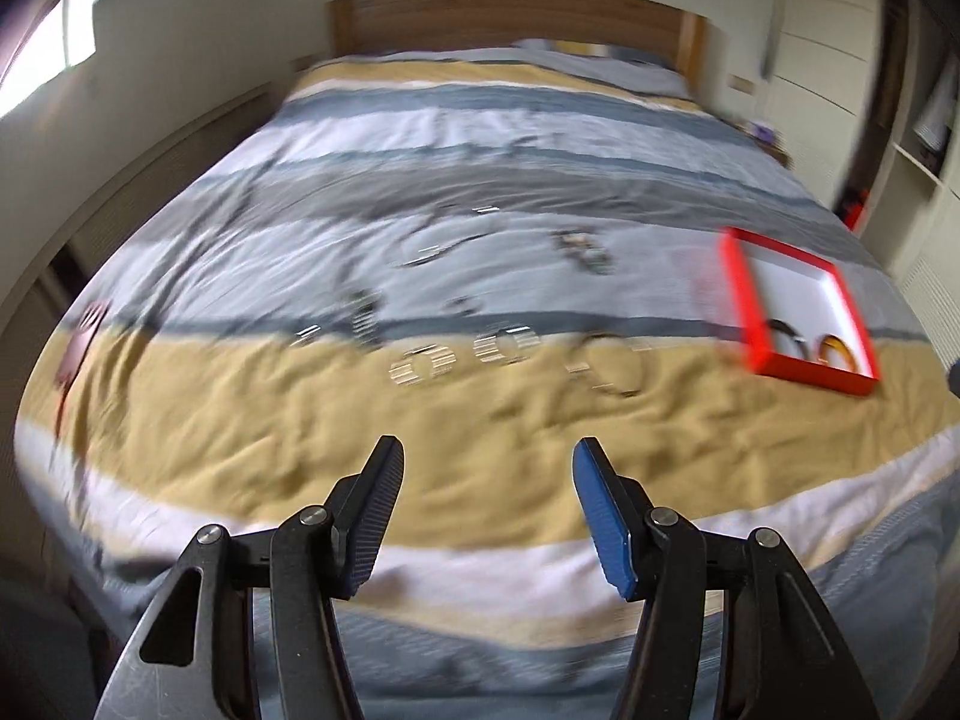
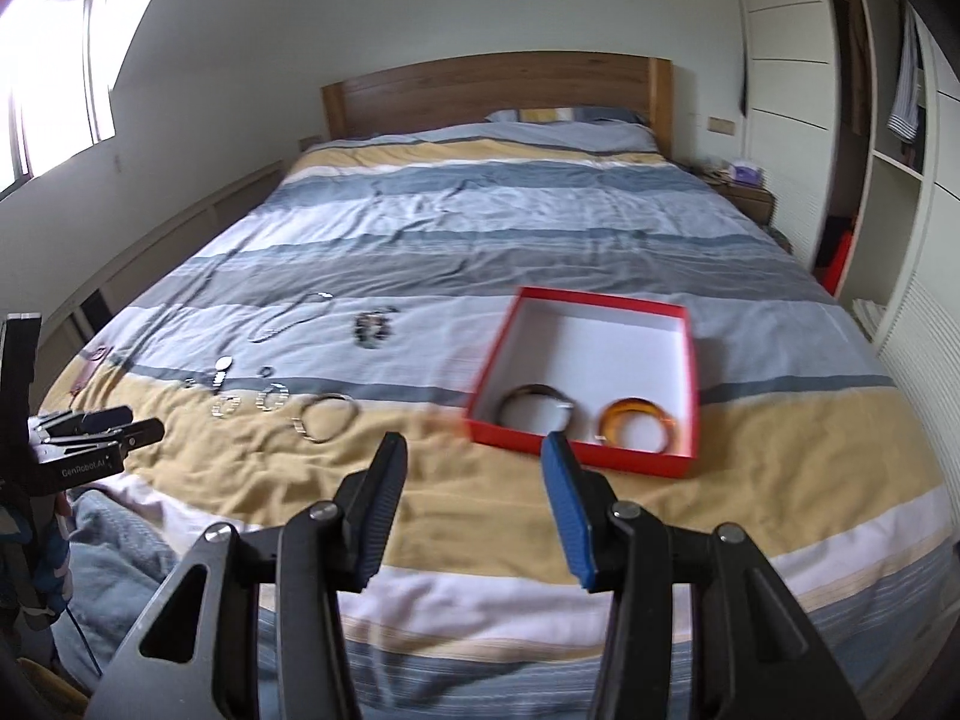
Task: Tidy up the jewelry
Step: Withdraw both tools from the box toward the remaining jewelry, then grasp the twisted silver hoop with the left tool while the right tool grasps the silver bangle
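A red box (image 2: pixel 693 360) with a white inside lies on the bed, at the right in the left wrist view (image 1: pixel 735 288). It holds a dark bangle (image 2: pixel 536 401) and an amber bangle (image 2: pixel 636 423). Several bracelets lie on the yellow stripe: a thin silver bangle (image 2: pixel 329 417) and two silver link bracelets (image 2: pixel 249 402), blurred in the left wrist view (image 1: pixel 462 357). A necklace (image 2: pixel 288 318) and a dark bead bracelet (image 2: pixel 372 327) lie further back. My left gripper (image 1: pixel 486 456) is open and empty above the bed's foot; it also shows at the far left in the right wrist view (image 2: pixel 129 423). My right gripper (image 2: pixel 474 450) is open and empty, just short of the box.
The striped duvet (image 2: pixel 480 228) covers a bed with a wooden headboard (image 2: pixel 492 90). A small reddish item (image 2: pixel 90 369) lies at the bed's left edge. A nightstand (image 2: pixel 744 192) and white wardrobes (image 2: pixel 900 180) stand to the right.
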A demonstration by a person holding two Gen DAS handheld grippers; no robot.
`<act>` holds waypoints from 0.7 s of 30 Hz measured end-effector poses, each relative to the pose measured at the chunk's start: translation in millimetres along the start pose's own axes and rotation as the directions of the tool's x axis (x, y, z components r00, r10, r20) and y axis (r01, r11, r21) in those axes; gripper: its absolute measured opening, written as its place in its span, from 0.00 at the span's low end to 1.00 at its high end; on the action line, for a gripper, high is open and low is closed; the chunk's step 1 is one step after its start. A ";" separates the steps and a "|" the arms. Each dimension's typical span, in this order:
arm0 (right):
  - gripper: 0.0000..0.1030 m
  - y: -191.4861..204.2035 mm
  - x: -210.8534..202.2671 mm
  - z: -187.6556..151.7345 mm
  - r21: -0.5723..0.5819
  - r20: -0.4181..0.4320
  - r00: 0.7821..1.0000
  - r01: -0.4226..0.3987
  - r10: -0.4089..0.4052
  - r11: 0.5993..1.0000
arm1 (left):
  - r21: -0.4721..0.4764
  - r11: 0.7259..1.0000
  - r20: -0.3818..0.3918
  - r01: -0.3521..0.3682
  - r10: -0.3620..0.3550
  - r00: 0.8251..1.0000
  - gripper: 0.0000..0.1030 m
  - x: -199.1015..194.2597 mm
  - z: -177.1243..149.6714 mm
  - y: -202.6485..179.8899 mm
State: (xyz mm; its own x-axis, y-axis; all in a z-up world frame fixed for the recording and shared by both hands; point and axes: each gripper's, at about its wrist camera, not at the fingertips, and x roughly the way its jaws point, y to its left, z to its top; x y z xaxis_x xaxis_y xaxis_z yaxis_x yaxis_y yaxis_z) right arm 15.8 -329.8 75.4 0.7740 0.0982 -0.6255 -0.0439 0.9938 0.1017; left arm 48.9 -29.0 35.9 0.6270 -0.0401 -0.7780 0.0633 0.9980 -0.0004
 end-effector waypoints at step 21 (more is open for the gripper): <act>0.41 70.9 136.7 -1.9 -0.039 -0.184 0.971 -0.163 0.153 0.986 | -0.231 0.973 -0.067 -0.013 -0.002 0.998 0.48 66.5 -1.2 98.0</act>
State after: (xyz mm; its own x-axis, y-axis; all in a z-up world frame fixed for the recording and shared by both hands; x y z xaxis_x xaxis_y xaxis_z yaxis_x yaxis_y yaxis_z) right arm 117.3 -245.8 -4.3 0.6282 0.2571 -0.7343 -0.1940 0.9658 0.1722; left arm 95.9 66.3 -16.7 0.5733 -0.0392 -0.8184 -0.1257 0.9828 -0.1351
